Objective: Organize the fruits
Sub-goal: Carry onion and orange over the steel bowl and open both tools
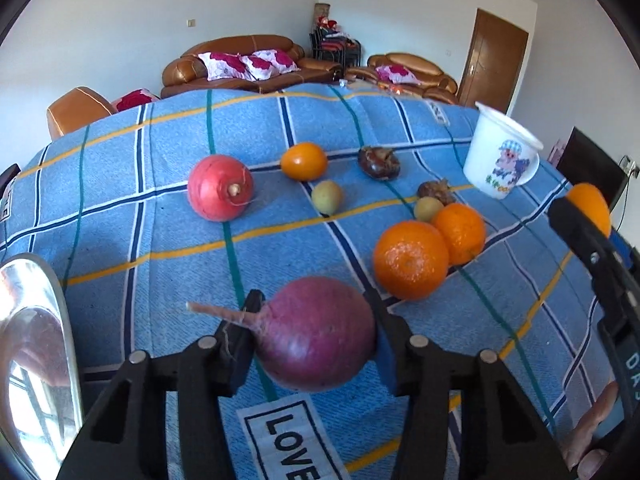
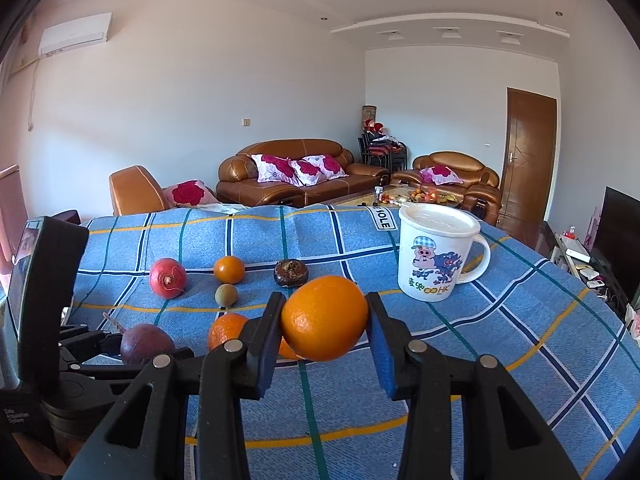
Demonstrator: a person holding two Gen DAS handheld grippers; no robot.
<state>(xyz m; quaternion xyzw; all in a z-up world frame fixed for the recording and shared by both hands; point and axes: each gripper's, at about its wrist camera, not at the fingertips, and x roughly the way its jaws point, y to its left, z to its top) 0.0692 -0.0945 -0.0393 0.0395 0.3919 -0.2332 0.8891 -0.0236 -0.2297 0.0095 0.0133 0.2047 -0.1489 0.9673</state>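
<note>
Left wrist view: the left gripper (image 1: pixel 314 340) has its jaws clamped on a purple radish (image 1: pixel 316 336), root pointing to nine o'clock. Right wrist view: the right gripper (image 2: pixel 325 324) is clamped on an orange (image 2: pixel 324 317), lifted off the cloth. Beneath both lies a blue checked tablecloth (image 1: pixel 160 240). On it, two oranges (image 1: pixel 412 258) sit touching at two o'clock of the radish, a red radish (image 1: pixel 220 188) at eleven, a white cartoon mug (image 2: pixel 436 256) at one o'clock. Brown leather sofas (image 2: pixel 288 172) line the far white wall at twelve.
</note>
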